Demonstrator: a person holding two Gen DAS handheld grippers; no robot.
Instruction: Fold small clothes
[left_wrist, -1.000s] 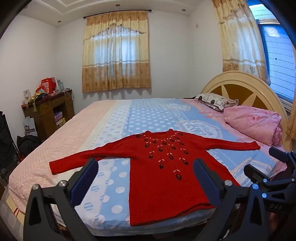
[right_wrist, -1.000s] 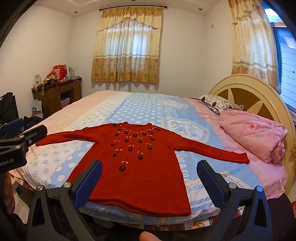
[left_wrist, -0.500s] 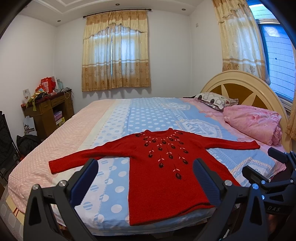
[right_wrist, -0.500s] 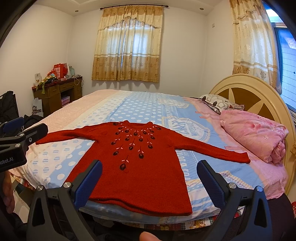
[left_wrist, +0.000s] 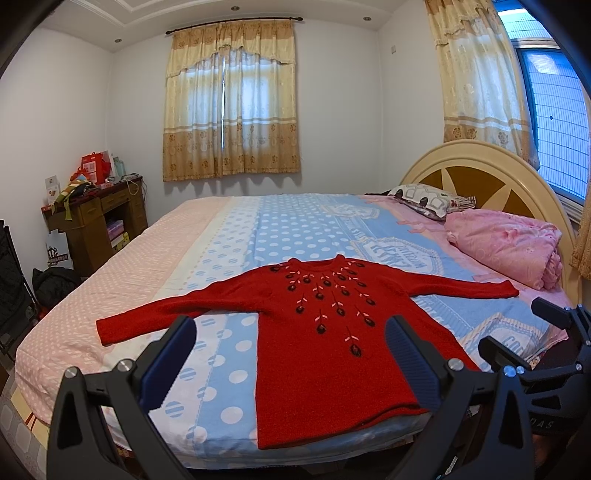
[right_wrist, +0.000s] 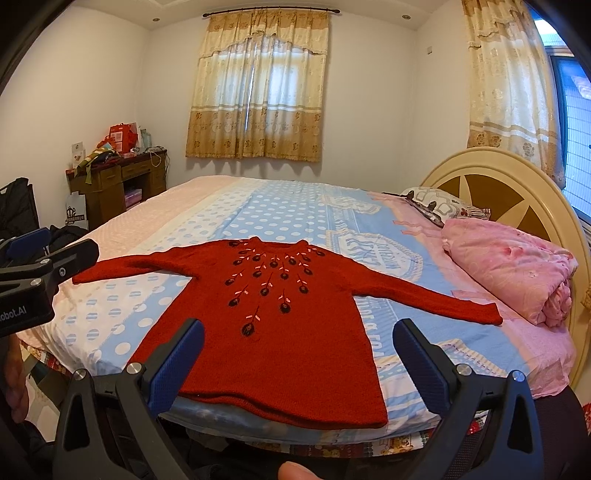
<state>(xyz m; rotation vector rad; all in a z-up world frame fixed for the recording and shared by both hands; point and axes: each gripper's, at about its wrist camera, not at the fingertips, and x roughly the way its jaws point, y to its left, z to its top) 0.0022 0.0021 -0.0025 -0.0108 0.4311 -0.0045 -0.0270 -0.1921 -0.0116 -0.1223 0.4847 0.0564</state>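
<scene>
Nothing has shifted this past second: your left tool (left_wrist: 290, 345) and right tool (right_wrist: 297, 349) stay spread, empty, hovering at six o'clock of the flat red knitted embroidered sweater (left_wrist: 325, 332); folding hasn't begun.

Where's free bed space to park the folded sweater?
Free: the pink sheet strip left of the red sweater, and the blue dotted stretch between its collar and the far edge. Crowded: the headboard end, with pink quilt and patterned pillow.

One red knitted sweater with embroidered flowers (left_wrist: 325, 332), one folded pink quilt (left_wrist: 506, 247), one patterned pillow (left_wrist: 428, 195), two curtained windows (left_wrist: 231, 103), two black blue-padded tools (left_wrist: 291, 354)
</scene>
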